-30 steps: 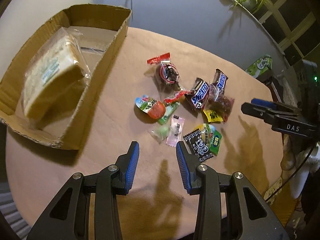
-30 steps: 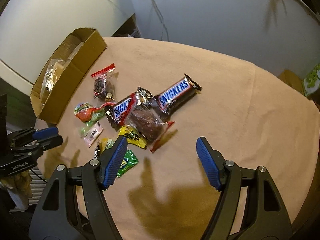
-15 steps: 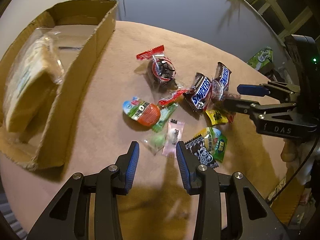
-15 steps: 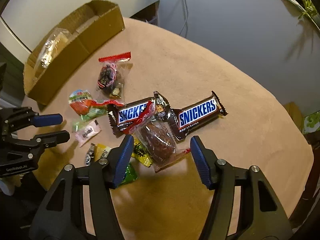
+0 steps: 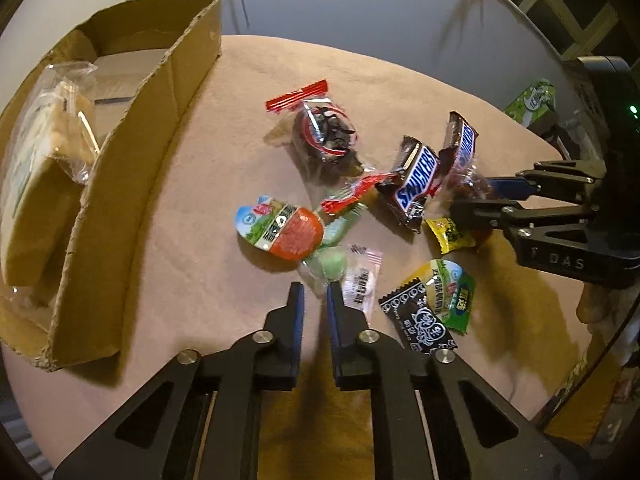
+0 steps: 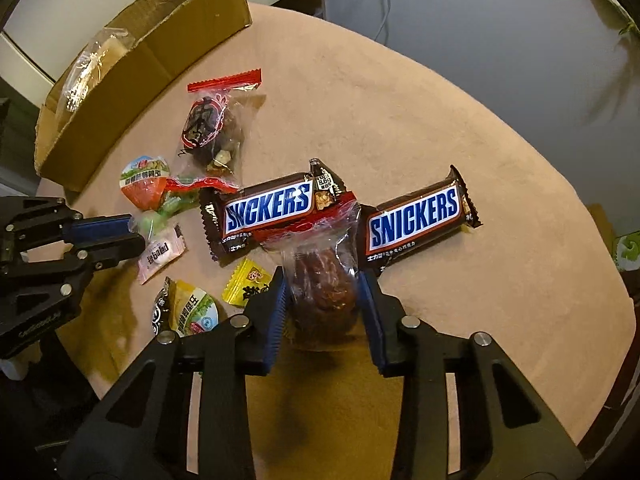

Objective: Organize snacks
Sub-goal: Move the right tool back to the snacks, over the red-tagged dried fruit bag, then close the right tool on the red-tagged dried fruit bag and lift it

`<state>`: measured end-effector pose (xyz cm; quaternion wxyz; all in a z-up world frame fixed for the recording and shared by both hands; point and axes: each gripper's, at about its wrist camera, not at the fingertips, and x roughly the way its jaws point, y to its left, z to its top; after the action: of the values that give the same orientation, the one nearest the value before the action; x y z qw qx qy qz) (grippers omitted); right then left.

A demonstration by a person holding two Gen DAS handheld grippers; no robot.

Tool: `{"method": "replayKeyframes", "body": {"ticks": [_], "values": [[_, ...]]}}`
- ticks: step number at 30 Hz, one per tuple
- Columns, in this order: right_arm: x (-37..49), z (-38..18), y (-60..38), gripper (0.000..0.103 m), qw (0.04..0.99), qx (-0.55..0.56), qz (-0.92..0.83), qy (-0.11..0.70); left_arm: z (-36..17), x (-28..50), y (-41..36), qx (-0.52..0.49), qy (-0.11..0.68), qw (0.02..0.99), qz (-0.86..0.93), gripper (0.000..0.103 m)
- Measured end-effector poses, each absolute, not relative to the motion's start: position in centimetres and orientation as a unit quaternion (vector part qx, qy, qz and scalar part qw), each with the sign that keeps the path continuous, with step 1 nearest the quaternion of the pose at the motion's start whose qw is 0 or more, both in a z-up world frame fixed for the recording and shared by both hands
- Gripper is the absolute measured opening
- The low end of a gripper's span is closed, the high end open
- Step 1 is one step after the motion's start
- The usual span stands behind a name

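Observation:
Snacks lie in a pile on the round tan table (image 6: 500, 300). My right gripper (image 6: 322, 292) is shut on a clear bag of brown snack (image 6: 322, 292), which rests between two Snickers bars (image 6: 268, 212) (image 6: 412, 220). It also shows in the left wrist view (image 5: 476, 200). My left gripper (image 5: 315, 294) has its jaws nearly closed around the wrapper end of a green candy (image 5: 330, 262), beside a pink candy (image 5: 360, 280). It also shows in the right wrist view (image 6: 128, 236). A cardboard box (image 5: 132, 168) at the left holds a bagged bread (image 5: 36, 168).
A red-topped bag of dark snacks (image 5: 324, 136), an orange jelly cup (image 5: 280, 228), a yellow candy (image 6: 248, 284), a green-yellow packet (image 5: 444, 288) and a black packet (image 5: 416, 320) lie around. The table edge drops off on the right. A green box (image 5: 532, 100) sits beyond.
My right gripper moved forward and closed on the brown snack bag. My left gripper moved forward to the green candy and its jaws narrowed around the wrapper.

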<state>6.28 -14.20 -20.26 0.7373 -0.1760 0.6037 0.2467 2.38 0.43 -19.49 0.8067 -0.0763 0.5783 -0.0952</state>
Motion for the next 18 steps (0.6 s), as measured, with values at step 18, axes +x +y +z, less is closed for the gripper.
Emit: {"method": "replayKeyframes", "body": {"ticks": [18], "values": [[6.7,-18.4,-14.9,0.034,0.742,-0.154,0.251,0.603,-18.8,3.1,0.5,-0.097,0.573,0.808,-0.092,0.041]]}}
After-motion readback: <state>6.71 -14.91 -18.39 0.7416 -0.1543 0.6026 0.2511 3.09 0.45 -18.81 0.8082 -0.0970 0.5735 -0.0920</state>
